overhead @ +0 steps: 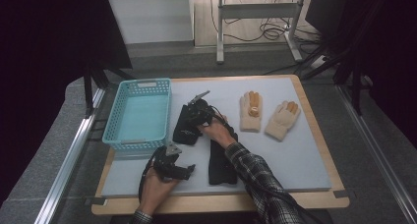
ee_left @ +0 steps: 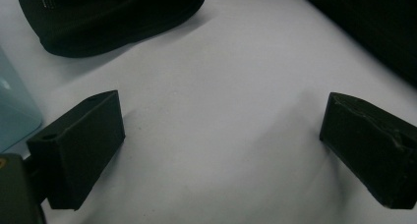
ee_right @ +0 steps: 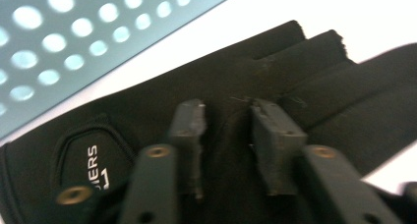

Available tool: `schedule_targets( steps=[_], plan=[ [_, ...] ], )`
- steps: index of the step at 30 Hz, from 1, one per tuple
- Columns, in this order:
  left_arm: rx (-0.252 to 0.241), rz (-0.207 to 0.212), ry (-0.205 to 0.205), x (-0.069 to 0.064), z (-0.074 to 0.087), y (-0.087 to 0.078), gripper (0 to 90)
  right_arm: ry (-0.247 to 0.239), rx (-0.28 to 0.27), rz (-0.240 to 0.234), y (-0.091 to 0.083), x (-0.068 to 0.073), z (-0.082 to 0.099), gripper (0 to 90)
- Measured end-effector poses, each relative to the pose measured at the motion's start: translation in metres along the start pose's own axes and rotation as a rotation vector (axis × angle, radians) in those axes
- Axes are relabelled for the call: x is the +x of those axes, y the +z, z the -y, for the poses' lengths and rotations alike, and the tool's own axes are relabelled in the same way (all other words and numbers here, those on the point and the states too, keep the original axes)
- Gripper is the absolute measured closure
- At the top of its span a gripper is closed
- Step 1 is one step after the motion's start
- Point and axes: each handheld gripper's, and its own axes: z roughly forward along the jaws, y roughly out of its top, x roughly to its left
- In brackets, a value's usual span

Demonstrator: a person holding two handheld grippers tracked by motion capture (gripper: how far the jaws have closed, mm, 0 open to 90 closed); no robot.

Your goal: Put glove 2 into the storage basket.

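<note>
The right gripper [ee_right: 226, 135] sits on top of the black glove [ee_right: 147, 121], its jaws a little apart, pinching a fold of the cloth between them.

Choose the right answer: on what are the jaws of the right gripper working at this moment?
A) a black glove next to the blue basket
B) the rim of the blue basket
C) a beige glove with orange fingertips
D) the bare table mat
A: in the right gripper view, the right gripper has its jaws down on the black glove, pinching a fold of its fabric, with the blue basket right beside.
</note>
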Motion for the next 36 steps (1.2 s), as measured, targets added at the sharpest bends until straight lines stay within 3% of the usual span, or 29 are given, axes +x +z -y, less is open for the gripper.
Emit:
schedule_targets(
  steps=[3, 5, 11, 14, 27, 36],
  plan=[
    [0.0, 0.0, 0.0, 0.0, 0.0, 0.0, 3.4, 0.036, -0.001, 0.0, -0.001, -0.004, 0.0, 79.2],
    [0.0, 0.0, 0.0, 0.0, 0.0, 0.0, 3.4, 0.043, -0.003, -0.001, -0.002, -0.004, 0.0, 83.2],
    [0.0, 0.0, 0.001, 0.0, 0.0, 0.0, 3.4, 0.0, -0.02, 0.039, -0.007, 0.003, -0.002, 87.1],
    [0.0, 0.0, -0.001, 0.0, 0.0, 0.0, 3.4, 0.002, -0.025, 0.029, -0.016, 0.004, -0.005, 87.1],
    [0.002, -0.001, 0.003, 0.0, 0.0, 0.0, 3.4, -0.005, -0.08, 0.003, -0.071, 0.001, -0.008, 87.1],
    [0.002, -0.002, 0.006, 0.0, 0.0, 0.0, 3.4, 0.003, -0.121, -0.03, -0.123, -0.006, 0.001, 87.0]
  ],
)
